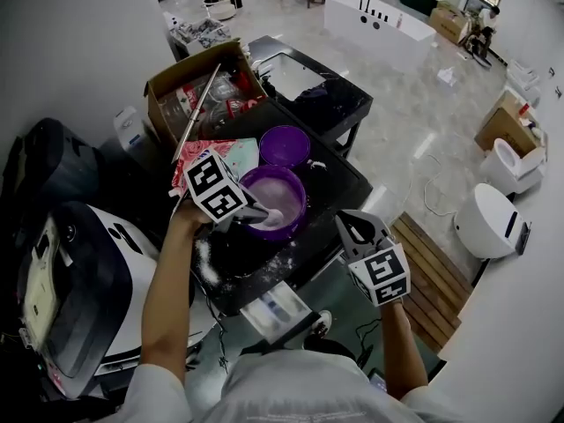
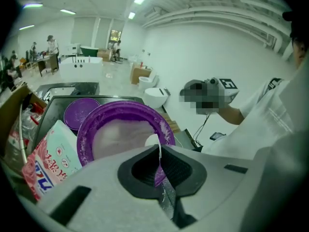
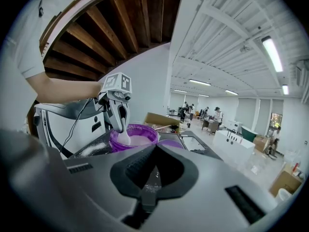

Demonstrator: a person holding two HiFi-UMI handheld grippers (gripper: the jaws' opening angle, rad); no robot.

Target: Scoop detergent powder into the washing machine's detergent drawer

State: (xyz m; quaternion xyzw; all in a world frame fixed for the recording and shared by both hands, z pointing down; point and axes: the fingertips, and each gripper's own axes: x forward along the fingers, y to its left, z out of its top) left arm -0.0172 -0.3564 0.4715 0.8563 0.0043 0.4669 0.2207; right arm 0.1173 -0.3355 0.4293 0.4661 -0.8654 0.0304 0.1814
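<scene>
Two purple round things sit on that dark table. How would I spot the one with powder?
On the dark table beside the white washing machine, take the nearer, larger purple tub. It holds white powder and the left gripper's white spoon; the smaller purple one behind has no spoon.

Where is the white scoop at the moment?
In the head view, the white scoop is left of centre, clamped in the left hand-held gripper and dipped into the purple tub of powder on the dark table.
</scene>
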